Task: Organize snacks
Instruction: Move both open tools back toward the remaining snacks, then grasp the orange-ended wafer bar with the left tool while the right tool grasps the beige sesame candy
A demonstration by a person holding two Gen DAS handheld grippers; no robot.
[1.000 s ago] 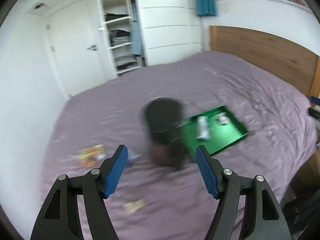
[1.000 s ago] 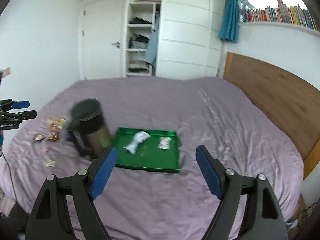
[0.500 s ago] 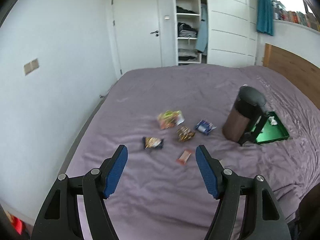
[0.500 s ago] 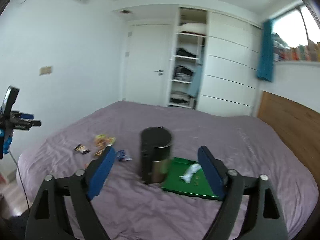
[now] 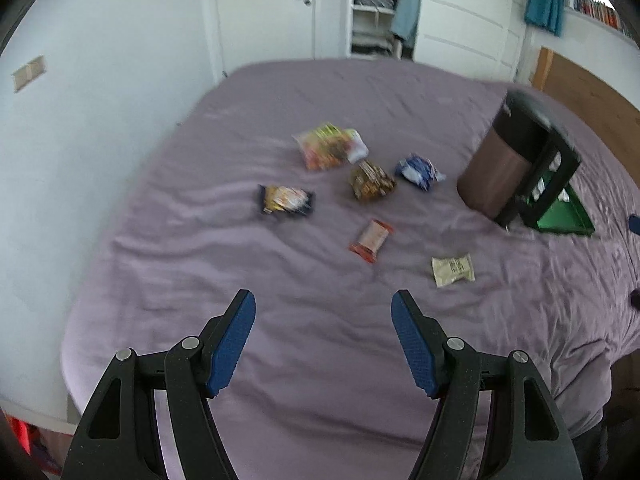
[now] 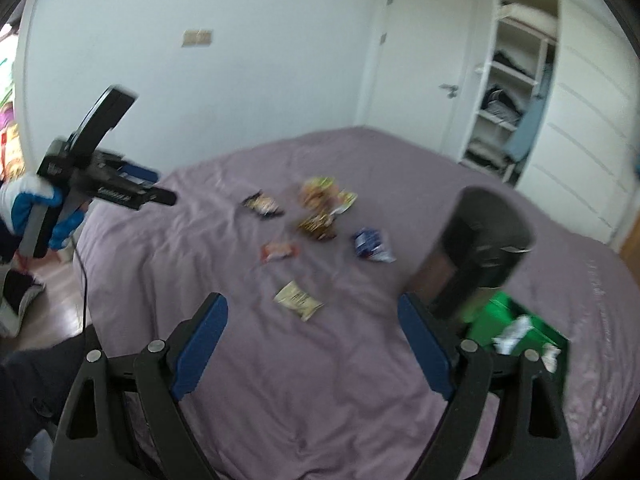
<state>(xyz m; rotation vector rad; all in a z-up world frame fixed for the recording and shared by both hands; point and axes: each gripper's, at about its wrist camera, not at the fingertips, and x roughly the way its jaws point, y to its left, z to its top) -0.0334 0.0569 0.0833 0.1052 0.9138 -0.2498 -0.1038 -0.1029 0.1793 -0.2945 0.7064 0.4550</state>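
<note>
Several snack packets lie scattered on the purple bed (image 5: 240, 92): a yellow-green bag (image 5: 328, 146), a brown packet (image 5: 371, 180), a blue-white one (image 5: 419, 172), a dark one (image 5: 285, 199), a red-white bar (image 5: 371, 240) and a beige packet (image 5: 453, 271). My left gripper (image 5: 323, 316) hovers open and empty, short of the red-white bar. My right gripper (image 6: 311, 302) is open and empty above the beige packet (image 6: 298, 300). The right wrist view also shows the left gripper (image 6: 156, 186) in a gloved hand (image 6: 36, 208). A green tray (image 6: 492, 312) holds white wrappers (image 6: 514, 330).
A brown pedal bin (image 5: 504, 160) with a dark lid stands on the bed against the tray (image 5: 568, 216). Beyond the bed are a white door (image 5: 280, 4), open wardrobe shelves (image 5: 376, 4) and a wooden headboard (image 5: 580, 84). Floor with a shoe (image 6: 20, 300) lies off the bed's left edge.
Both views have swung from the tray and bin toward the scattered snacks, and both grippers have come lower over the bed. The jaws stand as wide as before.
</note>
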